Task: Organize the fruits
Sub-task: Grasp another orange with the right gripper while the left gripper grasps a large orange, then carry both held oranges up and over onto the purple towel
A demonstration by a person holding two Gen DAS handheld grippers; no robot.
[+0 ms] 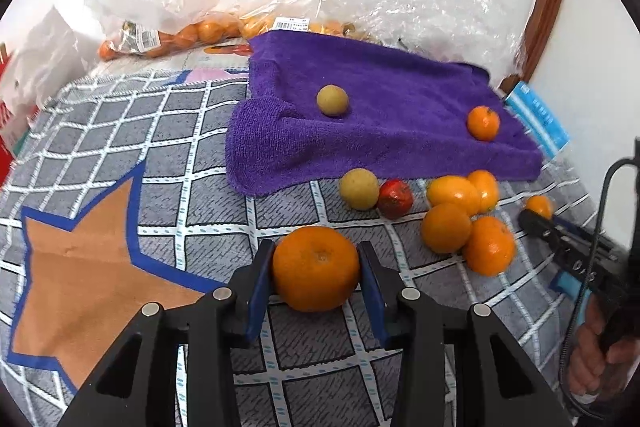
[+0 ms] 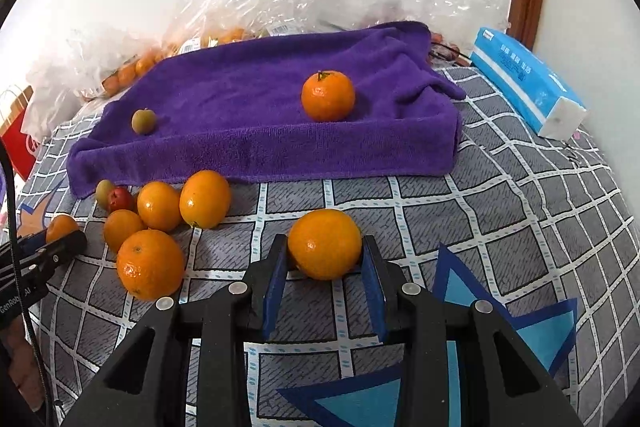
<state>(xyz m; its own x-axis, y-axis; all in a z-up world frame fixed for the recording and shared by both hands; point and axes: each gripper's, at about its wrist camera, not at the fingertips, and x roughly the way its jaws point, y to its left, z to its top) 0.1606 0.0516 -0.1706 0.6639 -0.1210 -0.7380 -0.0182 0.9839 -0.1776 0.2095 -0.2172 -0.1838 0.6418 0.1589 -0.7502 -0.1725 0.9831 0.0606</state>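
Tongs left [image 1: 316,267] and right [image 2: 325,251] each clamped on an orange [image 1: 316,269] [image 2: 325,245], probably bound for the purple towel [image 2: 260,107] with the sorted fruit.

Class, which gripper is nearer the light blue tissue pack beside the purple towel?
Right. The right gripper holds an orange just short of the light blue tissue pack; the left gripper sits beyond the fruit pile.

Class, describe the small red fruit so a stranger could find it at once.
Find the purple towel on the grey checked cover. Just off its front edge lies a loose cluster of fruit. The red fruit sits between a yellow-green fruit and the oranges, and is the only red one there.
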